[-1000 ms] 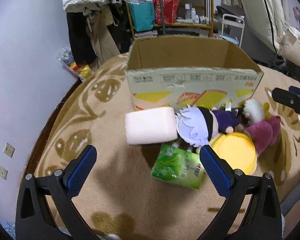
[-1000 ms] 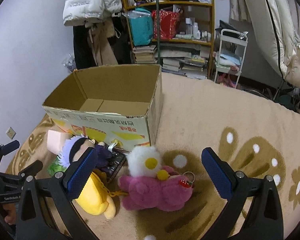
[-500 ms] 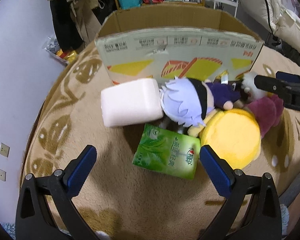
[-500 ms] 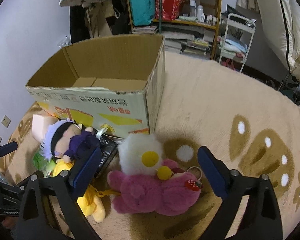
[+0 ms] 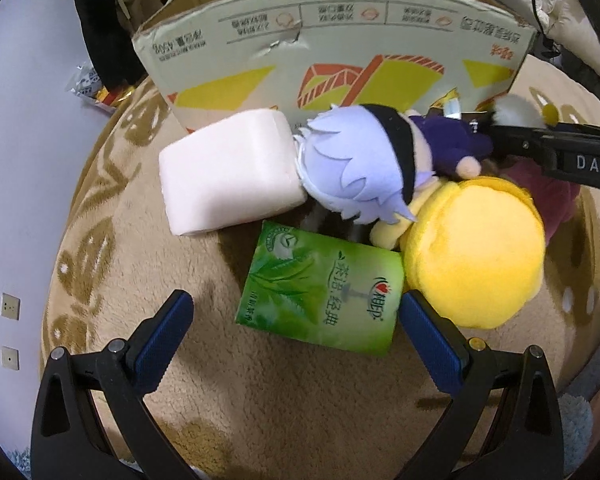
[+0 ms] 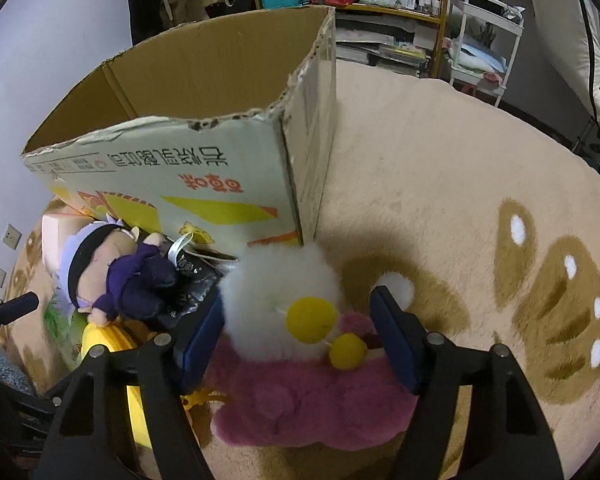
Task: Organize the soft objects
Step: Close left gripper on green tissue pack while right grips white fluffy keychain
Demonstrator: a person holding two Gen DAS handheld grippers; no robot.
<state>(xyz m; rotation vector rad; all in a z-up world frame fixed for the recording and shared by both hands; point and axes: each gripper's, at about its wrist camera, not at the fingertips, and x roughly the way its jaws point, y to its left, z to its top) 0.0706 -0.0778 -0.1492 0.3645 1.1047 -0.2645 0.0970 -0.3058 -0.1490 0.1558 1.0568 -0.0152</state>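
Right tongs (image 6: 298, 330) are closing around the white fluffy head of the pink-bodied plush chick with a yellow beak (image 6: 292, 344); the blue pads sit on either side of the head, the left one close against the fur, the right one just short of it, so this is not yet a grip. Taking the toy by its head makes sense, since that is its roundest, highest part.

Left tongs (image 5: 296, 334) stand wide apart with nothing clamped, hovering over the near end of the green tea-leaf-printed soft tissue pack (image 5: 322, 290), whose width fits between the pads.

Everything soft lies in a heap on the beige patterned carpet (image 6: 460, 168), pressed against the front wall of the open brown cardboard box with yellow and orange printing (image 5: 340, 64): the pale pink foam-like block (image 5: 228, 172), the lilac-haired plush doll in dark purple clothes (image 5: 364, 164) lying across the round yellow plush cushion (image 5: 476, 252), then the chick by the box corner. I judge the box is the destination, and both toys are being approached at once.
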